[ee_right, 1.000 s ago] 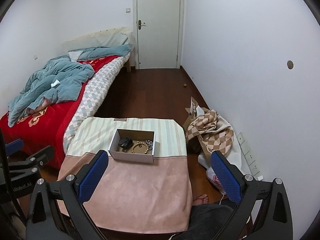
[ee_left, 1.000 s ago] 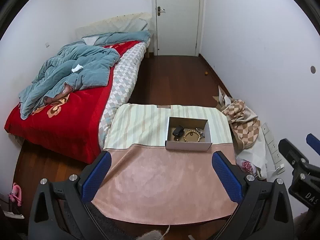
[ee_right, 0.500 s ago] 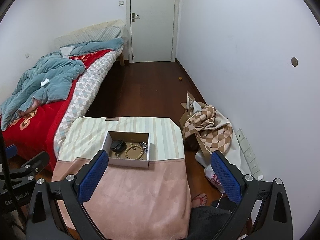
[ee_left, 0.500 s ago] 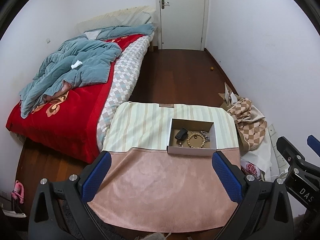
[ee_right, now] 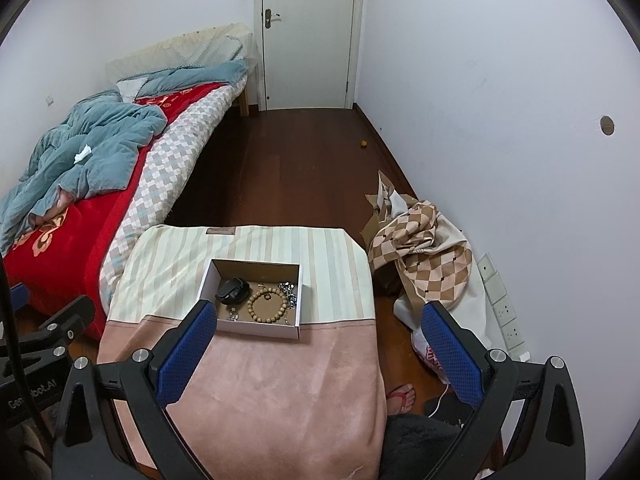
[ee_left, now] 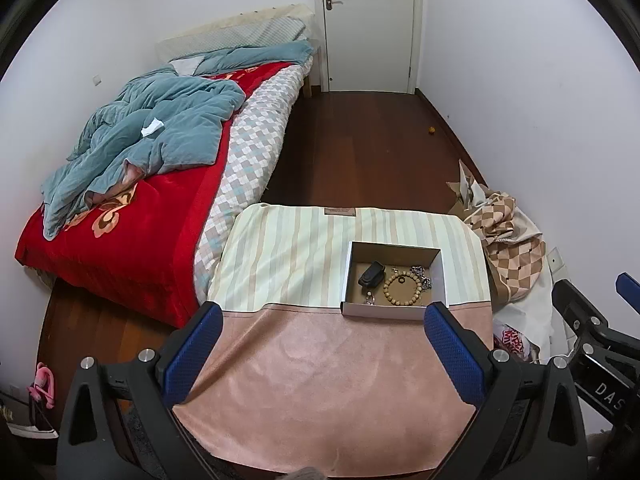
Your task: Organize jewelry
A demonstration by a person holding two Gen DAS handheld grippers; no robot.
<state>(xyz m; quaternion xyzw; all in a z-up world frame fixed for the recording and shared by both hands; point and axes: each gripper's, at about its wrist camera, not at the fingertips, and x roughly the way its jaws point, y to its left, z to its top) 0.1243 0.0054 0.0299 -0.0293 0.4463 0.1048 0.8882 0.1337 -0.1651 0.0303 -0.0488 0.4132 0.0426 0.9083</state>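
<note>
A shallow cardboard box (ee_left: 394,309) (ee_right: 256,328) sits on a cloth-covered table (ee_left: 320,392) (ee_right: 272,392), where the striped half meets the pink half. Inside lie a wooden bead bracelet (ee_left: 403,289) (ee_right: 268,306), a black clip-like item (ee_left: 371,274) (ee_right: 231,290), a silver chain piece (ee_left: 421,273) (ee_right: 289,293) and a small metal piece (ee_left: 369,299). My left gripper (ee_left: 322,316) hovers open above the near pink half, short of the box. My right gripper (ee_right: 316,314) is open too, its left fingertip level with the box's near left corner. Neither holds anything.
A bed (ee_left: 132,208) (ee_right: 80,216) with red cover and blue quilt flanks the table on the left. Checked fabric and bags (ee_left: 508,236) (ee_right: 424,236) are heaped on the floor at the right wall. A foot in a sandal (ee_right: 402,396) shows beside the table. A closed door (ee_left: 368,24) stands at the back.
Both grippers have tipped downward and moved forward, so the box sits lower and closer to the fingertips in both views. The box's contents have not moved.
</note>
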